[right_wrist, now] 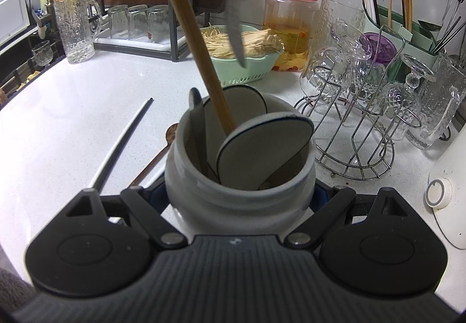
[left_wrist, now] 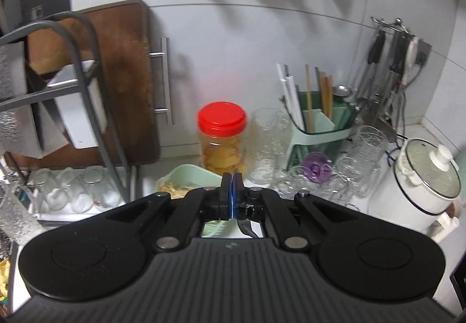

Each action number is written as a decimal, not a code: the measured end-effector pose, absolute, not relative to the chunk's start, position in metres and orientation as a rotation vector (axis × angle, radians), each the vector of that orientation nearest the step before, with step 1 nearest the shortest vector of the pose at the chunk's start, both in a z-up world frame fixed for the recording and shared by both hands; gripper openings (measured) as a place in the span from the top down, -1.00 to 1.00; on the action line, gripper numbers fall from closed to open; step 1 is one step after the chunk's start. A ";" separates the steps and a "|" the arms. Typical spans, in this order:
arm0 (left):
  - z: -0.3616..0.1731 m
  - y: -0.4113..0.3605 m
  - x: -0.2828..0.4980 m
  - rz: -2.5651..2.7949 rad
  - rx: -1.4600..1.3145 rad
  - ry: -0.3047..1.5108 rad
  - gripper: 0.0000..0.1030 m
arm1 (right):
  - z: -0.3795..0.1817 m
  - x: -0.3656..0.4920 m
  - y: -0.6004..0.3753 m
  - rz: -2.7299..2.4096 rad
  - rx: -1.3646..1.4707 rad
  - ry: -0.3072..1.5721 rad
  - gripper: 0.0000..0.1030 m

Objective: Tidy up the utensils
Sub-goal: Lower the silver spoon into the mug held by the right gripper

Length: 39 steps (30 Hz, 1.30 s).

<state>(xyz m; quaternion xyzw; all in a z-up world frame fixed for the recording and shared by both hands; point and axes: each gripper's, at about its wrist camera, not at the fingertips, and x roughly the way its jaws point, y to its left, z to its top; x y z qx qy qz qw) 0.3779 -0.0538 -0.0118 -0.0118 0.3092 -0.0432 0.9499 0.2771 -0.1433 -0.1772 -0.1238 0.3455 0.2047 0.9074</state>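
Note:
My right gripper is shut on a white ceramic jar, its pads pressed to both sides. Inside the jar stand white spoons with dark rims, a dark spoon and a long wooden stick that leans up out of frame. A blurred grey slender thing hangs behind the jar; what holds it is out of view. A black-and-white chopstick and a brown spoon lie on the counter to the left. My left gripper is shut, raised above the counter, and nothing shows between its pads.
A green utensil holder with chopsticks stands at the back right. Around it are a red-lidded jar, a green basket of pale strands, a wire rack of glasses, a white cooker and a dish rack.

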 end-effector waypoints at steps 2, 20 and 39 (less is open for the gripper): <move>-0.015 -0.062 0.379 -0.105 -0.009 0.634 1.00 | -0.177 0.277 -0.143 0.423 -0.255 0.712 -0.79; -0.034 -0.096 0.364 -0.244 0.046 0.736 0.99 | -0.177 0.277 -0.143 0.424 -0.251 0.706 -0.79; -0.042 -0.122 0.348 -0.470 0.151 1.006 0.92 | -0.177 0.277 -0.143 0.426 -0.249 0.700 -0.79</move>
